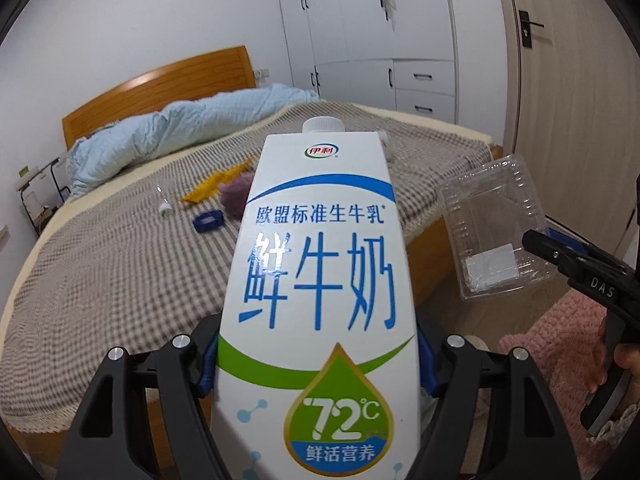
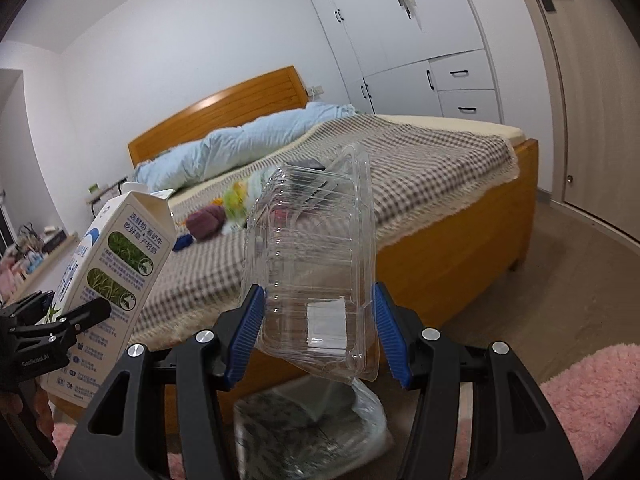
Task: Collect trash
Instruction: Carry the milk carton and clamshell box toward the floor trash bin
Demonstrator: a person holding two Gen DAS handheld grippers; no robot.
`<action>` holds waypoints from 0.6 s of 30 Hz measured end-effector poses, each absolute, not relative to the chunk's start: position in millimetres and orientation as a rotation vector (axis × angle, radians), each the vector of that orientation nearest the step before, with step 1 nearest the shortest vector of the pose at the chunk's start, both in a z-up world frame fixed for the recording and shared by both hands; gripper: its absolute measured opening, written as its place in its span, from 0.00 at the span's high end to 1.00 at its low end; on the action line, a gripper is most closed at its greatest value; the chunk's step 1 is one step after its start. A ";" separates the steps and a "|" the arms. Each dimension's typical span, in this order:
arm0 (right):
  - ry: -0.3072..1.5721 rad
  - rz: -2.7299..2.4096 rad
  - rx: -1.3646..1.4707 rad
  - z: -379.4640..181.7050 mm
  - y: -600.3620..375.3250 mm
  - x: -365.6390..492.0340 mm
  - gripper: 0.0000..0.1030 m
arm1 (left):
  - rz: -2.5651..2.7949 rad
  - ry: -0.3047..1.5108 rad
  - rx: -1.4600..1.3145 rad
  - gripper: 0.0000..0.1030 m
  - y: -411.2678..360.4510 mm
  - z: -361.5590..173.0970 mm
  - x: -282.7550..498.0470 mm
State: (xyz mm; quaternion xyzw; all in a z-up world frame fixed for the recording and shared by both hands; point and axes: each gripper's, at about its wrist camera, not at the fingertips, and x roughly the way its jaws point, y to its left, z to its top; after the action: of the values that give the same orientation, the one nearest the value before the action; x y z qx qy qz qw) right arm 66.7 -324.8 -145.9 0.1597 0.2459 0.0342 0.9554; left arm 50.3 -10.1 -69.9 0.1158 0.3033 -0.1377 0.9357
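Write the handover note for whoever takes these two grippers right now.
Left gripper: shut on the milk carton, upright, white cap on top.
Right gripper: shut on the clear plastic clamshell box, which looks empty apart from a white label.
Both items are off the bed, held beside its edge. A bin lined with a plastic bag sits on the floor just below the right gripper.
Done: both pieces picked up.
Left: drop both in the bin, then check the bed; a small white bottle, a blue item, a purple lump and a yellow piece remain there.
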 end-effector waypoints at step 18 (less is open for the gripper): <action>0.637 0.032 0.243 -211.3 -351.5 62.9 0.48 | -0.428 0.729 0.345 0.32 -35.8 -173.5 52.0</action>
State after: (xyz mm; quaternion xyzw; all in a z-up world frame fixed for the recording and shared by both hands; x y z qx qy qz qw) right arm 62.9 -351.5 -211.3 0.1192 0.3122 0.0158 0.9424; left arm 52.0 -35.8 -173.5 0.1668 0.3518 -0.2065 0.8977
